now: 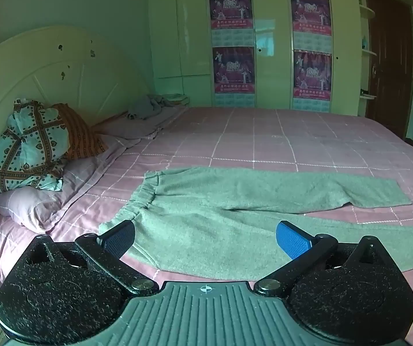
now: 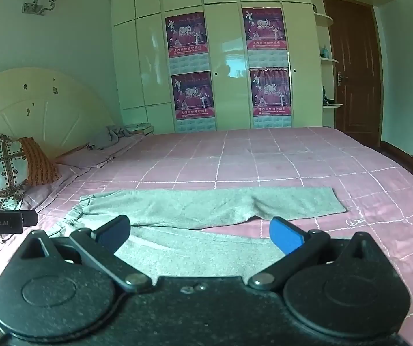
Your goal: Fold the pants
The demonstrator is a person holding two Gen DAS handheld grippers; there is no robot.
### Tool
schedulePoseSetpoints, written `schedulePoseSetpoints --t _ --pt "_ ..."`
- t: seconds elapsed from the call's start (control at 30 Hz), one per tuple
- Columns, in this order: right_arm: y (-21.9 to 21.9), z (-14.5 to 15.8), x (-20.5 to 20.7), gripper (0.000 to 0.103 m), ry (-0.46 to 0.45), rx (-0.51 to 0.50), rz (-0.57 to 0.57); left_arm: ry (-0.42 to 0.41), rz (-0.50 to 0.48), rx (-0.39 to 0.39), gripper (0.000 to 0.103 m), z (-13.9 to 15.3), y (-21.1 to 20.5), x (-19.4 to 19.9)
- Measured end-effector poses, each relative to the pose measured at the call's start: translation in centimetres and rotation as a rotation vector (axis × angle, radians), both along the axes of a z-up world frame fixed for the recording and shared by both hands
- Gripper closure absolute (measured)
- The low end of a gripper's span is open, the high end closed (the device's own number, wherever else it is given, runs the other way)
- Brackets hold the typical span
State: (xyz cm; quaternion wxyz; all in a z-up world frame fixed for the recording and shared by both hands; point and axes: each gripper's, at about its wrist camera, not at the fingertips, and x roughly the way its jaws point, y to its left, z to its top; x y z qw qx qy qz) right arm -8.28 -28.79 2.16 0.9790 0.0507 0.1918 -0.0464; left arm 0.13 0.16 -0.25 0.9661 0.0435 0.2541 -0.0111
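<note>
Grey-green fleece pants (image 1: 235, 210) lie spread flat on a pink checked bedsheet (image 1: 264, 135), elastic waistband (image 1: 141, 199) toward the pillows (image 1: 27, 150), the two legs splayed apart toward the foot of the bed. Both tools hover just above the near leg, holding nothing: the left gripper (image 1: 206, 239) has its blue pads wide apart near the waistband, and the right gripper (image 2: 200, 235) is likewise spread over the lower leg. The fabric looks soft, light and limp, likely to sag and drag on the sheet, so firm pinches at the waistband corner and the near cuff seem the surest holds.
</note>
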Motion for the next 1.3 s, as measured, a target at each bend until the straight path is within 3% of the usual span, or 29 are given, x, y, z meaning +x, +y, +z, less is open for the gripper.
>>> schedulePoseSetpoints --t 1.3 --pt "0.1 -1.1 0.9 0.000 0.016 -0.009 0.009 0.007 0.006 0.007 0.000 -0.3 -0.3 0.1"
